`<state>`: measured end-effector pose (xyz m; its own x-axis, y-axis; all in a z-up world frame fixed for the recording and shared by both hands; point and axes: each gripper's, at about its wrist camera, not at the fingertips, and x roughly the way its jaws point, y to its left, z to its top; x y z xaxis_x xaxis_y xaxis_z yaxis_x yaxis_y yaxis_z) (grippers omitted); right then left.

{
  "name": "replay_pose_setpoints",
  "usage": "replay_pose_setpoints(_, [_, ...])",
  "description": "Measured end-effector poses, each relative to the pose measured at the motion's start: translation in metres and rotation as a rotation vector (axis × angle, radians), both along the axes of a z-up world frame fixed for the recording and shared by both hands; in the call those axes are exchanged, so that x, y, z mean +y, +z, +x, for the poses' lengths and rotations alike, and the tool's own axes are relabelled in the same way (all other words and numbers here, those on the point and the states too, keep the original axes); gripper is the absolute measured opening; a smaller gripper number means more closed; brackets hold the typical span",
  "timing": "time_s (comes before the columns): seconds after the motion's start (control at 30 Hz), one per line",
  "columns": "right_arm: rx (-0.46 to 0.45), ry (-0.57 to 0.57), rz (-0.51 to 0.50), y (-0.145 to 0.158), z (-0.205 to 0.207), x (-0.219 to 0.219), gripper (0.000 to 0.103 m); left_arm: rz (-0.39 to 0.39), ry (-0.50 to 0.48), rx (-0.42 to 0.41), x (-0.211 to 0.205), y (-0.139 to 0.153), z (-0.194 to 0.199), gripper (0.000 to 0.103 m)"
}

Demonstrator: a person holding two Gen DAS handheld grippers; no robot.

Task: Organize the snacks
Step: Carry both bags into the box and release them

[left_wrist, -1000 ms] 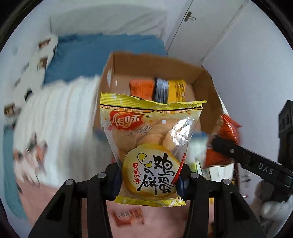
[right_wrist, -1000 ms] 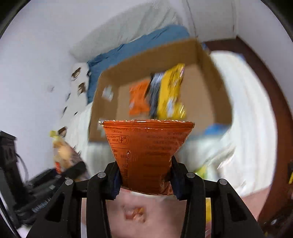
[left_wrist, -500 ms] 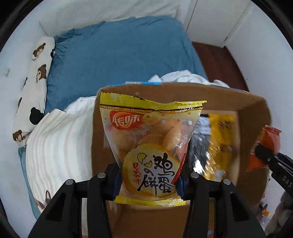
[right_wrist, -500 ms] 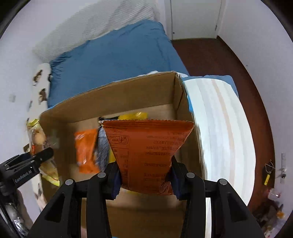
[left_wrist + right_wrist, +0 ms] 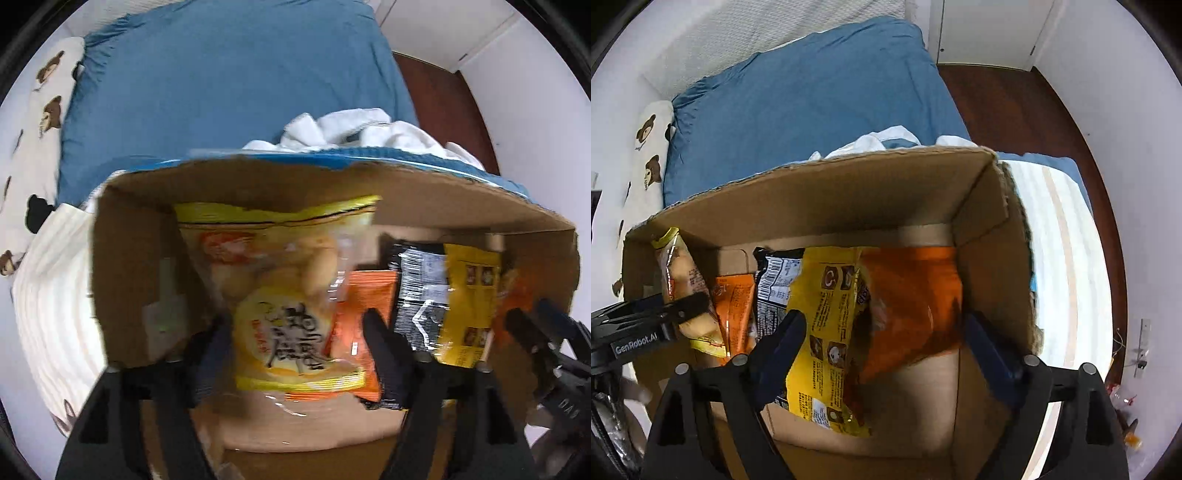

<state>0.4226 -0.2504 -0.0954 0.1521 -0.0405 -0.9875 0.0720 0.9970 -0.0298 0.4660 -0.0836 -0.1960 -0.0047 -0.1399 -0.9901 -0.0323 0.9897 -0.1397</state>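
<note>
Letting go over the cardboard box [image 5: 849, 199] on the bed — both jaws are opening, the yellow biscuit bag [image 5: 288, 295] and orange packet [image 5: 916, 302] slipping free inside; best lift straight up.

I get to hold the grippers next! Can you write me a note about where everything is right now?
Left gripper: jaws opening, yellow egg-biscuit bag between them, dropping into the cardboard box.
Right gripper: jaws opening, orange snack bag between them, at the box's right end.
Already in the box: a small orange packet, a black packet and a yellow packet, standing in a row.
Done: both bags brought over the box, which sits on the bed.
Left: lift both grippers clear and check for any snacks outside the box; none show here.
</note>
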Motion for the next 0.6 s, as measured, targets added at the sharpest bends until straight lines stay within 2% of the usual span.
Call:
replay_pose_setpoints(0.03, [-0.003,-0.001,-0.003,0.0,0.0,0.0,0.09,0.0,-0.002,-0.005,-0.003,0.002,-0.001,0.082])
replay_pose_setpoints(0.1, [-0.002,0.002,-0.002,0.001,0.0,-0.001,0.091,0.011,-0.006,-0.016,-0.007,0.005,-0.003,0.085])
replay_pose_setpoints(0.17, [-0.005,0.005,0.0,0.001,0.0,-0.002,0.091,0.017,-0.006,-0.027,-0.008,0.008,-0.005,0.093])
replay_pose_setpoints(0.33, [-0.023,-0.002,0.028,0.007,-0.007,-0.001,0.092,0.011,0.006,-0.056,-0.006,0.017,-0.01,0.094])
replay_pose_setpoints(0.6, [-0.086,0.044,0.04,0.028,-0.044,0.014,0.092,0.01,0.034,-0.2,-0.001,0.057,-0.044,0.094])
